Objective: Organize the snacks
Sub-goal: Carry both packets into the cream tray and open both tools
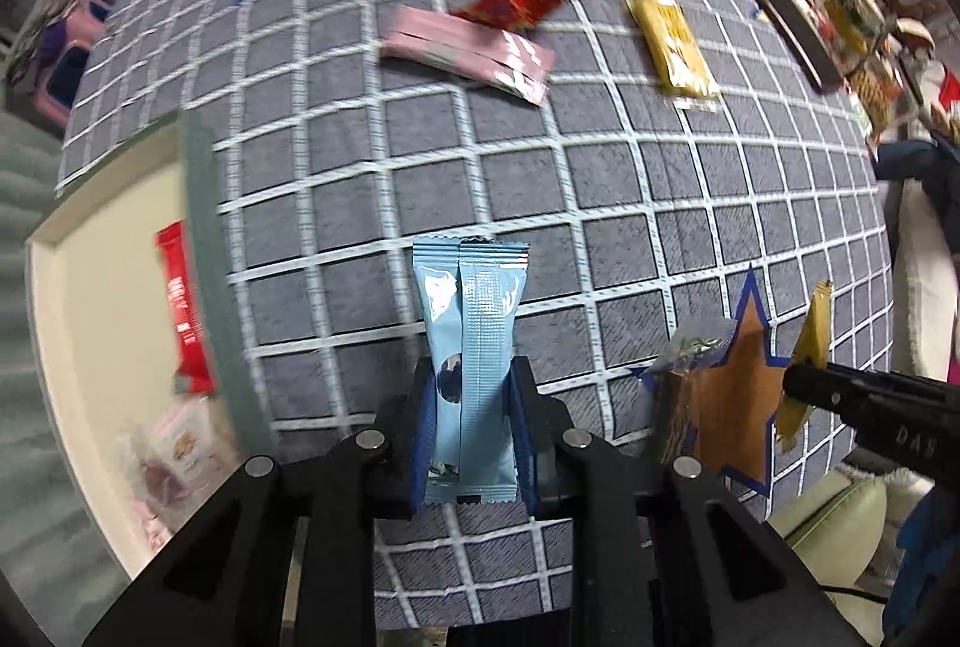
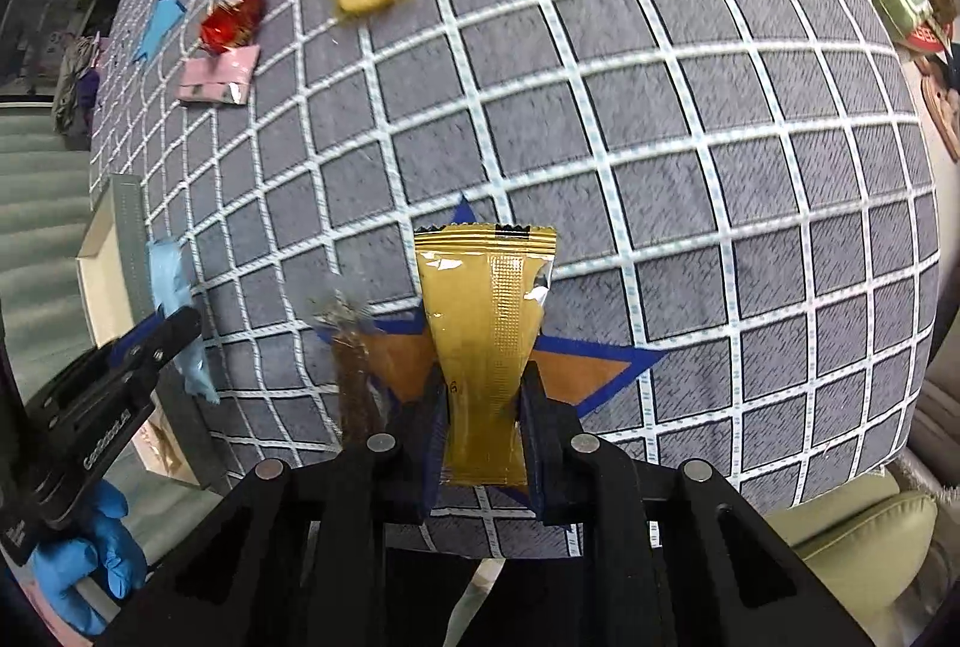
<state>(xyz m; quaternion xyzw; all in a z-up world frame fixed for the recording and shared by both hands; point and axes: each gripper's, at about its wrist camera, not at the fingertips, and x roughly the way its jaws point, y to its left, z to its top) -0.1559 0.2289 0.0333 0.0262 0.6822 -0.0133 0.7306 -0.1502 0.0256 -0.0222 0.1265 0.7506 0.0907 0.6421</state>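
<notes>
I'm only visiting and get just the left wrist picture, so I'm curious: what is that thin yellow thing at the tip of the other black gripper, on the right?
Observer: A shiny gold foil snack packet, seen flat-on from the right wrist. The right gripper is shut on it.
Operator: And who is holding my gripper?
Observer: A hand in a blue glove holds the left gripper, which is shut on the light blue foil packet.

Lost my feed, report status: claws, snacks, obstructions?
Left claw shut on blue packet. Right claw shut on gold packet. Box at left; nothing blocking.
</notes>
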